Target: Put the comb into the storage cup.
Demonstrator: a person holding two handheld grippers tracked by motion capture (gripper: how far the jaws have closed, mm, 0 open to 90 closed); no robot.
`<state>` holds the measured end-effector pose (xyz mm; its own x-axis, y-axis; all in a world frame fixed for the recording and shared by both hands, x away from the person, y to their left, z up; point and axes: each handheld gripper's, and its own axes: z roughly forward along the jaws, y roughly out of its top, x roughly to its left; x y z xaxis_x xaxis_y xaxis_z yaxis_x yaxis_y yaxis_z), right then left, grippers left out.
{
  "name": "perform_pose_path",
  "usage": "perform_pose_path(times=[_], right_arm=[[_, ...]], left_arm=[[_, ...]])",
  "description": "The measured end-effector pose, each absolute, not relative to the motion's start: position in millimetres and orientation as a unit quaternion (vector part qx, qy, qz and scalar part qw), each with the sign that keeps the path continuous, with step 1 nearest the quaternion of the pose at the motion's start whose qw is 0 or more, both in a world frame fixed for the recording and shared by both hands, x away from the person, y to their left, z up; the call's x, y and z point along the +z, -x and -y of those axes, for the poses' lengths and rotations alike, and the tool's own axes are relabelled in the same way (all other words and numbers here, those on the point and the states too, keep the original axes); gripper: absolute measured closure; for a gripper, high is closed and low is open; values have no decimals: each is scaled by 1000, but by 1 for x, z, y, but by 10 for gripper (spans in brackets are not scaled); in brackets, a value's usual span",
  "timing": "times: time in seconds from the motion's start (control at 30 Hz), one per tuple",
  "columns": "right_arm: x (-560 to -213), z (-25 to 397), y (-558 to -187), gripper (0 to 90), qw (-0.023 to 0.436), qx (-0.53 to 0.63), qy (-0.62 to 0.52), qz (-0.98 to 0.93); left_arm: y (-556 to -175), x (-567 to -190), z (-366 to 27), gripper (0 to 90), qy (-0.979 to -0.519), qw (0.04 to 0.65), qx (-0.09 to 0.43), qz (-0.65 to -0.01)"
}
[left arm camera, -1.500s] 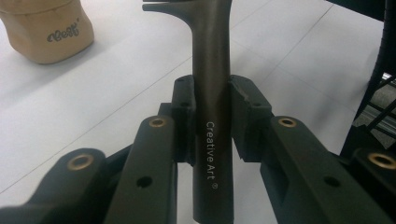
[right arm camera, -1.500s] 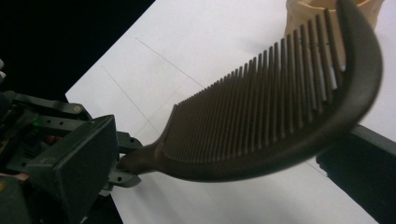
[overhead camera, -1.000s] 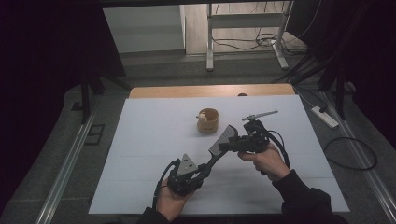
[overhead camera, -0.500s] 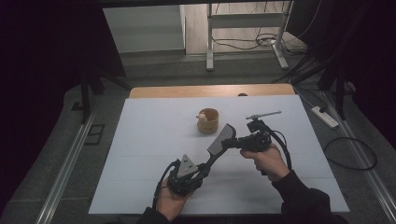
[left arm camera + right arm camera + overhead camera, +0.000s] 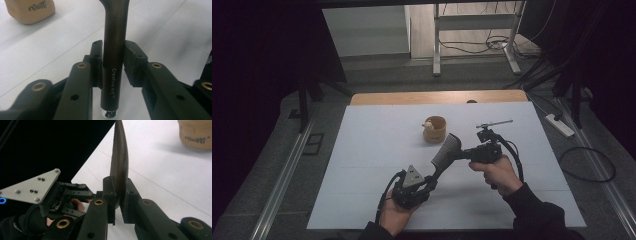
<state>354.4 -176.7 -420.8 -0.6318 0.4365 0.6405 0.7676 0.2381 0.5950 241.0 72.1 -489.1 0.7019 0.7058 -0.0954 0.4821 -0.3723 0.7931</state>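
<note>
While both hands hover low over the white counter (image 5: pixel 362 150), a dark brush with a round black handle and a broad, flat head (image 5: pixel 446 151) spans the gap between the two claws, held above the surface. The left claw (image 5: pixel 428 181) is clamped on the brush's handle near its end; in the left gripper view the pads (image 5: pixel 96 62) press the shaft from either side, just above the printed words "Creative Art". The right claw (image 5: pixel 460 154) grips the brush's flat head, which in the right gripper view rises edge-on from between the jaws. That view also shows the left hand (image 5: pixel 32 220) and its grey three-cornered plate (image 5: pixel 32 187) farther off. Beyond the brush, near the middle of the counter, stands a small tan round cup (image 5: pixel 435 129), apart from both claws. Something pale sits at its rim, but it is too small to tell what it is.
</note>
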Motion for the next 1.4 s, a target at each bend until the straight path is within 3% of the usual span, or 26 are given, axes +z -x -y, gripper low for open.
perform_pose_path(times=[0.3,0.67,0.97,1.13,1.4], right_arm=[[-416,176,-349,836,142,-483,369,781],[-412,180,-346,835,105,-488,359,789],[-409,184,-346,836,75,-492,356,791],[-407,187,-347,835,67,-495,358,789],[-404,192,-349,836,59,-499,357,788]], left_arm=[[-243,-485,-77,467,-811,427,122,-381],[-244,-485,-80,228,-827,423,91,-359],[-246,-484,-89,149,-835,416,55,-355],[-243,-481,-93,77,-840,408,77,-351],[-240,-478,-107,33,-837,409,66,-358]])
